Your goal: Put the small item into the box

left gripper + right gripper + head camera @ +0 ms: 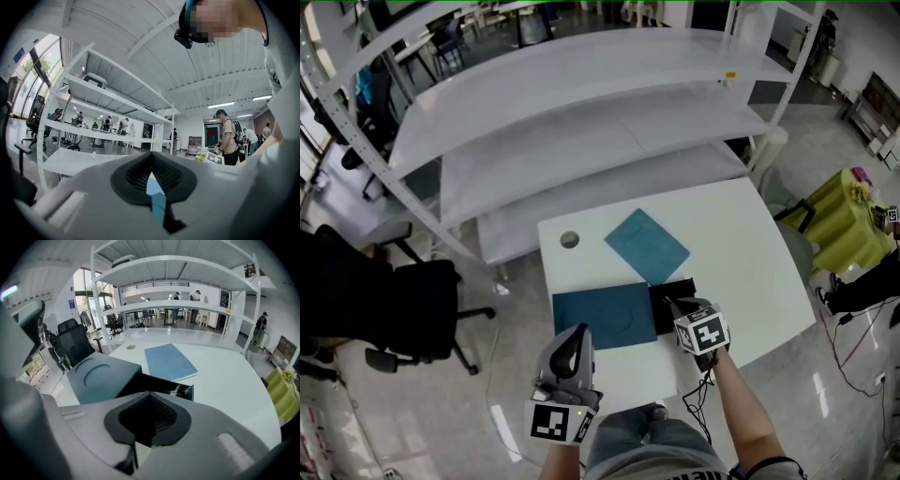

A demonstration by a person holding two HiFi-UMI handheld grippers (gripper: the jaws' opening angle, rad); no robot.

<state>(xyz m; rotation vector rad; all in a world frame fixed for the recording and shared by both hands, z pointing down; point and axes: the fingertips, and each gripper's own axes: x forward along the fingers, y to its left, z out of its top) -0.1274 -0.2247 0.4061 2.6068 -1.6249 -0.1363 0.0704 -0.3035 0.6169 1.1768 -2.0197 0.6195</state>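
A teal box (605, 317) lies on the white table (750, 272), and its black drawer (675, 292) is pulled out to the right. In the right gripper view the same box (96, 376) and drawer (164, 385) sit just beyond the jaws. My right gripper (669, 302) hovers over the drawer's near end, shut (150, 399), with nothing showing between its pads. My left gripper (580, 330) is held at the table's near edge by the box, also shut (151, 161); only a teal sliver shows through the gap beneath its pads. I cannot make out any small item.
A flat teal lid (647, 246) lies behind the box, also visible in the right gripper view (169, 362). A round hole (569, 240) is in the table's far left corner. White shelving (581, 131) stands behind the table. A black office chair (422, 309) is at the left.
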